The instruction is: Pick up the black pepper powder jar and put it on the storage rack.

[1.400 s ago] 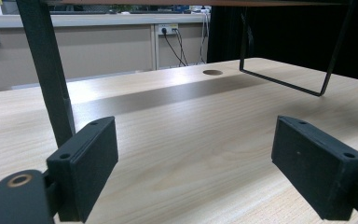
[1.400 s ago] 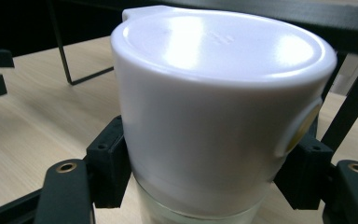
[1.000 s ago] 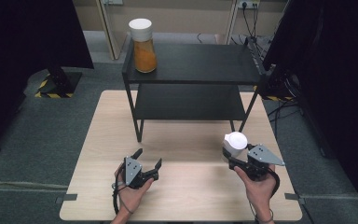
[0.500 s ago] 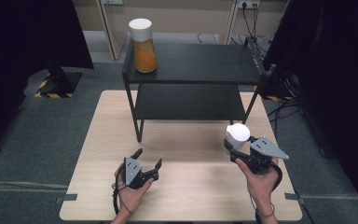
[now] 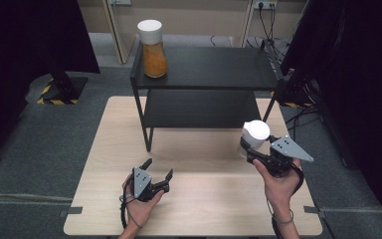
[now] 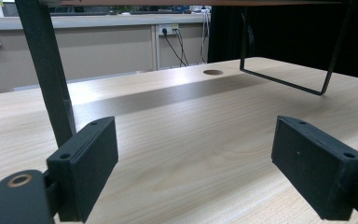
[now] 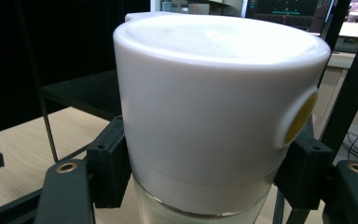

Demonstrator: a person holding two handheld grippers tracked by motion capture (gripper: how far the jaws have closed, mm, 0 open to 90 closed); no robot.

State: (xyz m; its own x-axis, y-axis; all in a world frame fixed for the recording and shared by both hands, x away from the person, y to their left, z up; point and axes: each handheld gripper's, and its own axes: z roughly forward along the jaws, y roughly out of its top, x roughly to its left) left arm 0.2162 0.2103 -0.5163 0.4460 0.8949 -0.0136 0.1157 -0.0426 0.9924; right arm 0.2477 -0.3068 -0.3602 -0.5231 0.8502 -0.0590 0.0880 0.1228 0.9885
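Observation:
My right gripper (image 5: 247,148) is shut on a clear jar with a white lid (image 5: 255,132) and holds it upright above the table's right side, in front of the black shelf unit (image 5: 209,67). In the right gripper view the white-lidded jar (image 7: 214,107) stands close up, with a yellow spot on the lid's side and my right gripper (image 7: 209,179) pressing its black pads just below the lid. My left gripper (image 5: 157,168) rests low over the near middle of the table, open. The left gripper (image 6: 200,168) has bare wood between its pads.
A second jar with orange contents and a white lid (image 5: 153,50) stands on the shelf unit's top at its left end. The shelf's lower board sits over the far half of the wooden table (image 5: 114,129). A shelf leg (image 6: 46,70) rises close to my left gripper.
My right gripper has lifted the white-lidded jar off the table and carried it slightly towards the shelf. The left gripper has stayed where it was.

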